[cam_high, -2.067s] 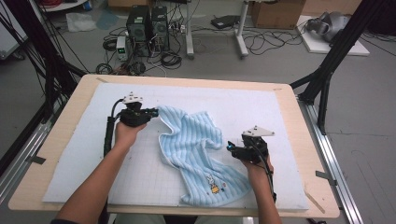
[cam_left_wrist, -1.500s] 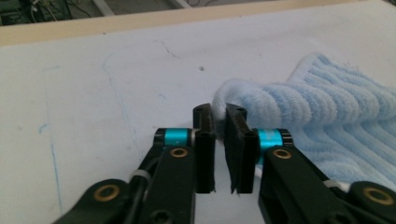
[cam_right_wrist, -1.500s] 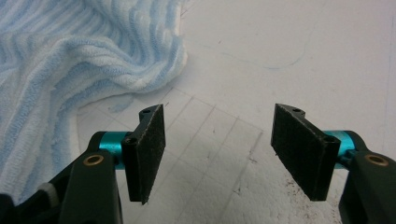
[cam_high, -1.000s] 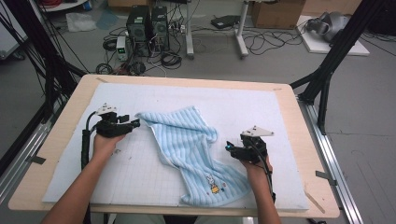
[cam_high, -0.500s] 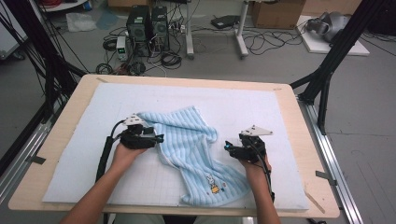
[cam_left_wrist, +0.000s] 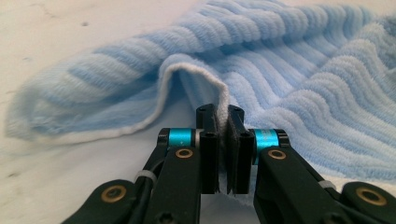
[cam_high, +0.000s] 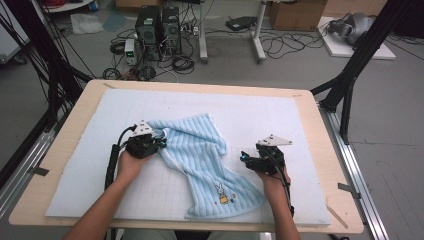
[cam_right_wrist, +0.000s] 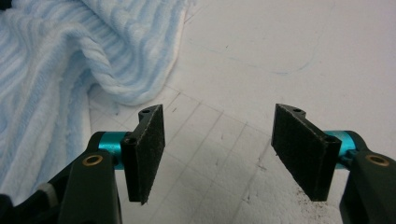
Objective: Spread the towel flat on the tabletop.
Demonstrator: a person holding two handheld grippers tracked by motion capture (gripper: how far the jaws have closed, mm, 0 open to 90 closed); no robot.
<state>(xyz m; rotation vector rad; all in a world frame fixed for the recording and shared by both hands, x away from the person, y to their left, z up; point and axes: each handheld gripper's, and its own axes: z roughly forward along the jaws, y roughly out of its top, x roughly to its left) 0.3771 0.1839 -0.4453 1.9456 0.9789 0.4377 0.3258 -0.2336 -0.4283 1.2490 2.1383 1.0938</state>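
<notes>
A light blue striped towel point(cam_high: 200, 160) with a small rabbit print lies crumpled on the white foam mat point(cam_high: 280, 120). At the towel's left edge, my left gripper point(cam_high: 159, 142) has just closed and is shut on the white hem of the towel point(cam_left_wrist: 219, 100); in the left gripper view point(cam_left_wrist: 223, 122) the hem is pinched between the pads. To the right of the towel, my right gripper point(cam_high: 245, 157) stands open above the mat. The right gripper view point(cam_right_wrist: 217, 140) has bare mat between the pads, with the towel point(cam_right_wrist: 70, 70) off to the left.
The mat lies on a wooden table point(cam_high: 65, 150) with metal rails at its sides. Beyond the far edge, computer cases point(cam_high: 157, 22), cables and boxes sit on the floor. Black frame legs point(cam_high: 350, 75) stand at the right.
My left gripper has moved right from beside the towel's left end onto its edge and shut on the hem. The right gripper has stayed where it was.
</notes>
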